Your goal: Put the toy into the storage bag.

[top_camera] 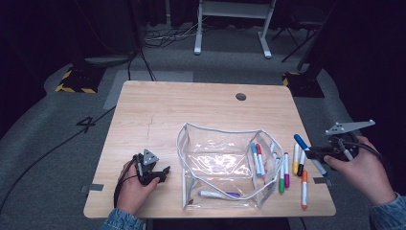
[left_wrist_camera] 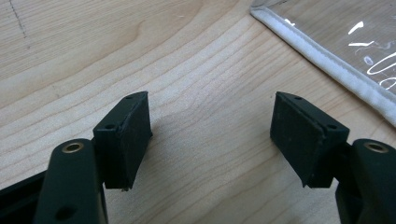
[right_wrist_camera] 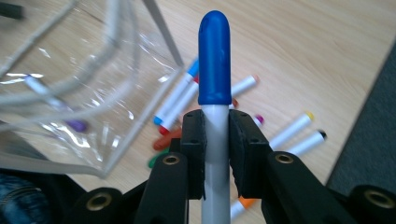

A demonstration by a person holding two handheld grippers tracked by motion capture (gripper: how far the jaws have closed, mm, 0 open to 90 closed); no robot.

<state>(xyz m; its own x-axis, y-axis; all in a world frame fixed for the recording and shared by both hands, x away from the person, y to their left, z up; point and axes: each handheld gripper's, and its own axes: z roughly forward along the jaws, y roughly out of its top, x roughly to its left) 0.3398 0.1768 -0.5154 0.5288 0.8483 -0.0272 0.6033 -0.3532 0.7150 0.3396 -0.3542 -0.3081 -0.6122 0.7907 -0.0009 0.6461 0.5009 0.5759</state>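
High view: right gripper (top_camera: 312,154) is clamping a blue marker (top_camera: 310,154); three are lying in the pouch (top_camera: 222,165), five outside; left gripper (top_camera: 163,173) is idling, jaws apart.

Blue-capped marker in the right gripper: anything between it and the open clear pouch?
Nothing visible blocks it. The right gripper holds the blue-capped marker above the loose markers, and the clear pouch beside them stands open at the top.
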